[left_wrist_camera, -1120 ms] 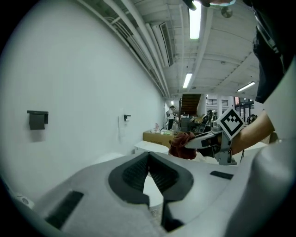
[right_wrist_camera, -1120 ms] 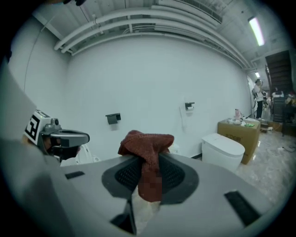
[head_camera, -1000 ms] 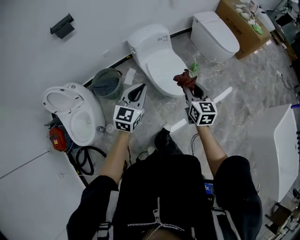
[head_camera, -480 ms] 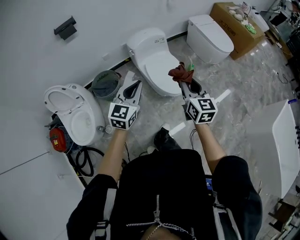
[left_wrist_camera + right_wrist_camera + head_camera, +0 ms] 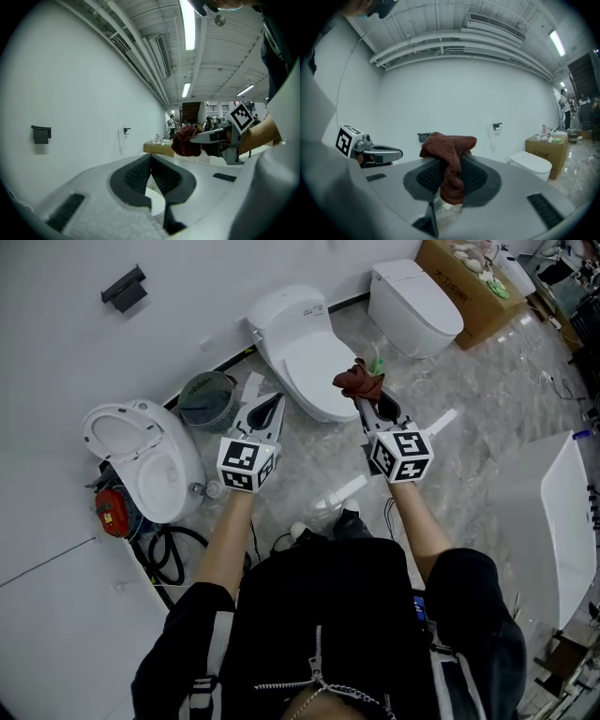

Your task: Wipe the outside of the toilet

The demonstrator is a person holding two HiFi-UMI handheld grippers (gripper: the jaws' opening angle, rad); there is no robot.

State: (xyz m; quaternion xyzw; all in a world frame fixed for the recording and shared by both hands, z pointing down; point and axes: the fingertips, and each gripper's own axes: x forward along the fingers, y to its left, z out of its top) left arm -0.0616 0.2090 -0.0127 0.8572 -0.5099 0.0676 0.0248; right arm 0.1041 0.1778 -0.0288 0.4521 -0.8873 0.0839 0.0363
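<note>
The white toilet (image 5: 302,351) stands against the wall with its lid down, straight ahead in the head view. My right gripper (image 5: 366,399) is shut on a dark red cloth (image 5: 357,380), which hangs in the air beside the toilet's front right edge without touching it. In the right gripper view the cloth (image 5: 447,143) bunches over the jaws of the right gripper (image 5: 451,164). My left gripper (image 5: 268,411) is shut and holds nothing, level with the toilet's front left. The left gripper view shows the left gripper (image 5: 151,158) closed, with the cloth (image 5: 185,140) off to its right.
A second closed toilet (image 5: 412,296) and a cardboard box (image 5: 469,273) stand at the back right. An open toilet (image 5: 141,460), a green basket (image 5: 208,401), a red device (image 5: 108,512) and a black hose (image 5: 169,554) lie left. A white panel (image 5: 572,521) stands right.
Both grippers have moved a little forward towards the toilet, the right still holding the cloth. The person's foot has shifted on the floor.
</note>
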